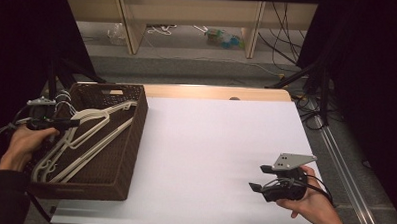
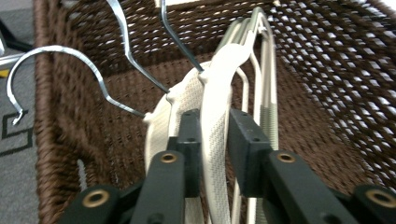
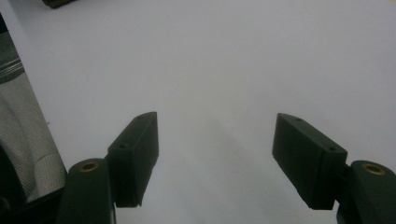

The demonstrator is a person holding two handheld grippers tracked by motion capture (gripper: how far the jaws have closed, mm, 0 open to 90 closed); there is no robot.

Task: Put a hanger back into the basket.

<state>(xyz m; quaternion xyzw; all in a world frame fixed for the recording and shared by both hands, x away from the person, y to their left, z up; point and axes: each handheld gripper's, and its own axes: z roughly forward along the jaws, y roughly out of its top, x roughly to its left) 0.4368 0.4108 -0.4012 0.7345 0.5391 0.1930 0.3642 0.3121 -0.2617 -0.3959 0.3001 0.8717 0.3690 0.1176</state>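
Left fingers [image 2: 215, 140]: just parted, pads flanking the cream hanger [image 2: 219, 93], barely gripping.
Hanger axis: runs away along the basket [image 1: 135, 135], left hand nearest.
Right fingers [image 3: 215, 158]: wide apart, empty, over the surface [image 1: 210, 142].

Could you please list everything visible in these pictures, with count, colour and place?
basket: one, dark brown wicker, on the left end of the table.
hangers: several, exact count unclear, cream with silver metal hooks, lying in the basket.
table: one, white top with a wood strip at the far edge.
shelf unit: one, light wood, on the floor beyond the table.
cables: several, dark, on the floor at the far right.
left tool: one, black, inside the basket, its jaws on either side of one cream hanger; whether they press it is unclear.
right tool: one, black with a grey plate, open, over the table's near right.
hands: two, one holding each tool.
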